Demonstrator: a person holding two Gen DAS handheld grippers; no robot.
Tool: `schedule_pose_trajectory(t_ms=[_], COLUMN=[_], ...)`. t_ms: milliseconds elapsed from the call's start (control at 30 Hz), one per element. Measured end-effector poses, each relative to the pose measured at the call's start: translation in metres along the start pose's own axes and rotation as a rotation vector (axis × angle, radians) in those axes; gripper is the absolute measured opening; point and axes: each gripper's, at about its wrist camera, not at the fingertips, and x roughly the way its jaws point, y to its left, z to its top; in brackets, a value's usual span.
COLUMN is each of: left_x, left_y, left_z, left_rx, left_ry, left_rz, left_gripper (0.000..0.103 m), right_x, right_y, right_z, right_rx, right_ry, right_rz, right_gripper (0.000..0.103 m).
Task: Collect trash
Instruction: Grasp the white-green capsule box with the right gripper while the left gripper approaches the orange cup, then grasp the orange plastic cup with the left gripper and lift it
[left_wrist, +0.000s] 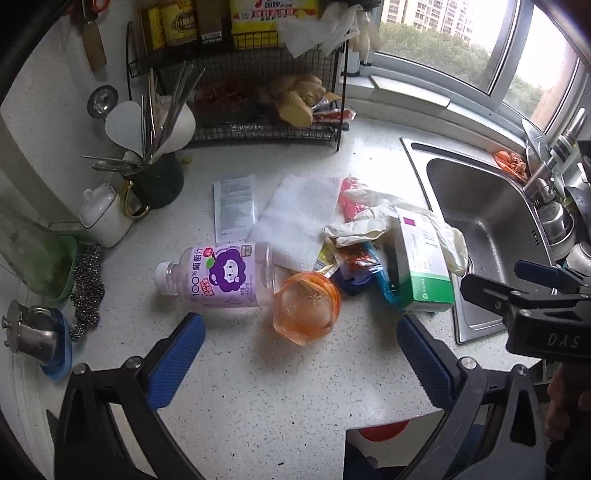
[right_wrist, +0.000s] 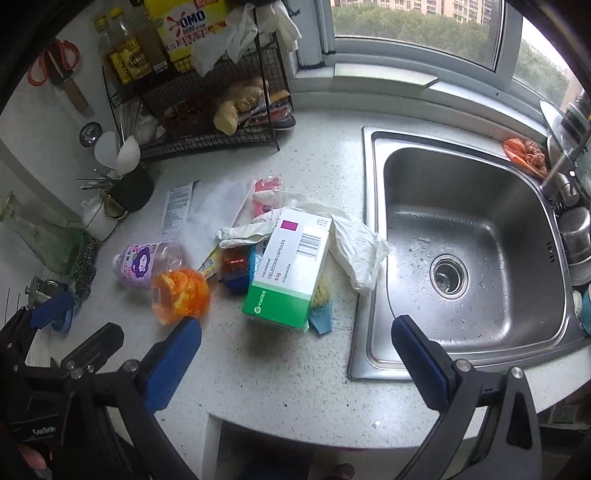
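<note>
A pile of trash lies on the white counter (left_wrist: 258, 387). It holds a purple grape juice bottle (left_wrist: 218, 275) on its side, an orange plastic cup (left_wrist: 306, 312) on its side, a white-and-green medicine box (left_wrist: 424, 264), a paper towel (left_wrist: 299, 218), a white glove (left_wrist: 373, 221), a printed leaflet (left_wrist: 234, 206) and coloured wrappers (left_wrist: 354, 262). My left gripper (left_wrist: 301, 343) is open, just in front of the cup. My right gripper (right_wrist: 295, 343) is open and empty, in front of the box (right_wrist: 291, 273), cup (right_wrist: 181, 293) and bottle (right_wrist: 144, 264).
A steel sink (right_wrist: 469, 254) lies right of the pile, with a tap (right_wrist: 561, 173) and bowls (right_wrist: 576, 229) beyond. A black wire rack (left_wrist: 258, 92) with ginger and bottles stands at the back. A utensil cup (left_wrist: 159, 177), white pot (left_wrist: 105, 216), green funnel (left_wrist: 51, 266) and steel scrubber (left_wrist: 86, 288) sit left.
</note>
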Motion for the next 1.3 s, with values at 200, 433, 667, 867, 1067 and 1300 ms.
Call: schedule_pose_trajectory(t_ms=[200,433,667,867,1067,1300], left_x=[0.04,0.066,0.068,0.048,0.042,0.05], left_y=[0.016,0.02,0.018,0.018,0.016,0.007], left_z=[0.016,0.02,0.022,0.018,0.004,0.0], left_rx=[-0.04,-0.034,-0.034,-0.036,-0.043,-0.046], left_ry=[0.072,0.12,0.122,0.093,0.106,0.128], left_rz=[-0.036,-0.041,-0.046,-0.052,-0.054,-0.091], left_gripper=[0.103,0.103,0.103,0.103,0.103,0.099], right_x=[0.056,0.097,0.095,0.063,0.031,0.015], right_y=[0.004,0.0,-0.005,-0.003,0.003,0.007], right_z=[0.026,0.035,0.033,0.019,0.006,-0.005], right_rx=[-0.006,-0.004,-0.014,-0.032,-0.057,-0.063], right_ry=[0.126,0.229,0.227,0.166,0.098,0.07], right_rz=[-0.041,-0.059,-0.045,-0.058,-0.039,-0.03], right_gripper=[0.103,0.081,0.061,0.06,0.06,0.06])
